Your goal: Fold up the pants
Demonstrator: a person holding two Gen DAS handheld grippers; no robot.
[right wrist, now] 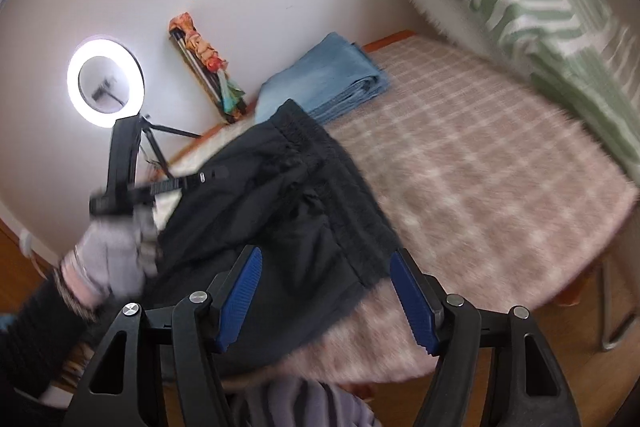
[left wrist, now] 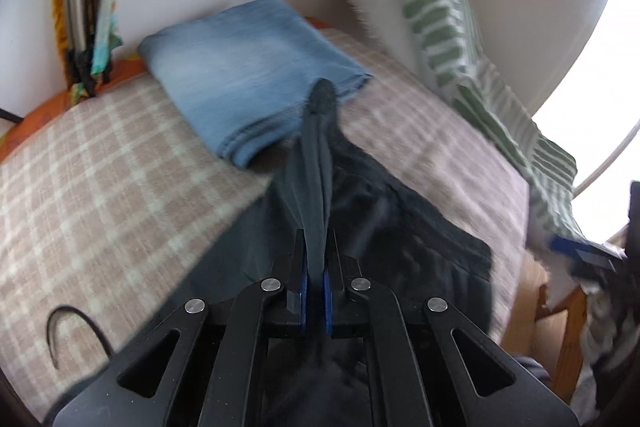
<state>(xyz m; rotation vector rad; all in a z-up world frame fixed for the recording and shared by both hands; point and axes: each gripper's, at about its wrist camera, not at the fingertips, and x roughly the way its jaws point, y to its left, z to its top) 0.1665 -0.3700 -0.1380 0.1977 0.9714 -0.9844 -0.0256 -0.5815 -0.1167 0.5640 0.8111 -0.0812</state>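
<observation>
Black pants (left wrist: 400,227) lie on the pink checked bed (left wrist: 100,167). My left gripper (left wrist: 316,259) is shut on a fold of the black pants and lifts it, so the cloth stands up between the blue pads. In the right wrist view the pants (right wrist: 288,211) lie on the near left part of the bed (right wrist: 480,167), elastic waistband toward the wall. My right gripper (right wrist: 324,291) is open and empty, just above the pants' near edge. The left gripper (right wrist: 124,179) shows there at the left, held by a gloved hand.
Folded blue jeans (left wrist: 248,75) lie at the far side of the bed by the wall, also in the right wrist view (right wrist: 324,79). A green striped pillow (left wrist: 432,7) leans at the right. A ring light (right wrist: 105,79) stands left. Wooden floor lies below the bed edge.
</observation>
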